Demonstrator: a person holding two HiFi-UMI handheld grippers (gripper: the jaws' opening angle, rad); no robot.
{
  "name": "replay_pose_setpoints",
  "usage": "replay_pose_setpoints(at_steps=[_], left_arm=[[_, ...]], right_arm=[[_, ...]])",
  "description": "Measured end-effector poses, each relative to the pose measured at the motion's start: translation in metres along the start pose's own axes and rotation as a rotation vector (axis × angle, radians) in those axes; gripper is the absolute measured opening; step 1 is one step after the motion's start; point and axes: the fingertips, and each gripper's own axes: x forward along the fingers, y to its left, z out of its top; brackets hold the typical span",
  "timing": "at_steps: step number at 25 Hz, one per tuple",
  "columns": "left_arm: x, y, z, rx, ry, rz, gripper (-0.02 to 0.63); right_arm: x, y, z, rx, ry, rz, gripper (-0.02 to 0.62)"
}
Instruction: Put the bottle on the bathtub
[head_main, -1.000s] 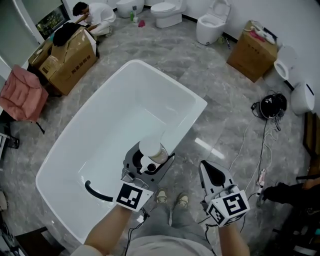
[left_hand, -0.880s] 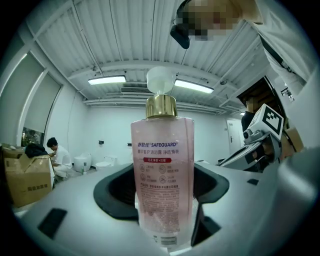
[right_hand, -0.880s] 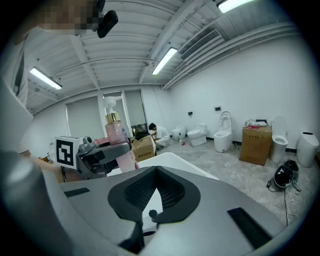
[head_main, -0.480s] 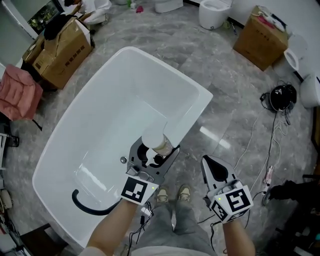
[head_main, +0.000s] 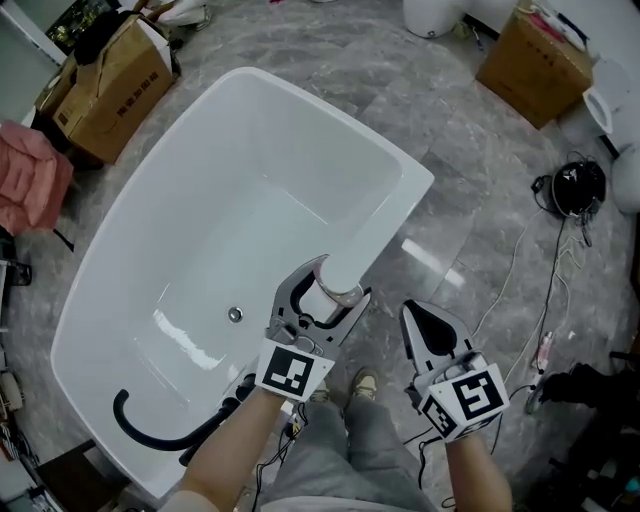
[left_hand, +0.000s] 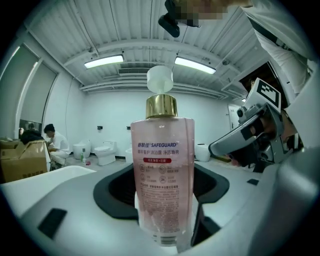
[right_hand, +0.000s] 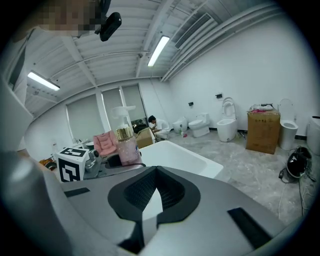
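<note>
The left gripper (head_main: 322, 296) pinched an upright pink Safeguard pump bottle (left_hand: 162, 175) between wide-set jaws, at the white bathtub's (head_main: 385, 228) rim, 4 o'clock side. The right gripper (head_main: 415, 325), at 4 o'clock from the left, was empty, with its jaws pressed together.

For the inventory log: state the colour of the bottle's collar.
Gold: the collar tops the pink bottle. Left gripper view shows it best.
</note>
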Motion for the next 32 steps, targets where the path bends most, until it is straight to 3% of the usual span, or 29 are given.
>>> replay_pose_setpoints(at_steps=[10,20,27,32], left_arm=[[0.021,-0.006,-0.042,0.028,0.057,0.022,0.318],[0.04,0.005,-0.059,-0.014,0.014,0.262,0.318],[0.049,0.0,-0.083,0.057,0.033,0.315,0.318],[0.056,0.006,-0.104,-0.009,0.012,0.358,0.318]], right_arm=[[0.01,-0.02,-0.026,0.014,0.002,0.016,0.028],[0.001,-0.039,-0.041,0.015,0.003,0.016,0.028],[0.003,-0.051,-0.058,0.016,-0.007,0.01,0.028],[0.009,-0.058,-0.068,0.048,-0.024,0.014,0.028]])
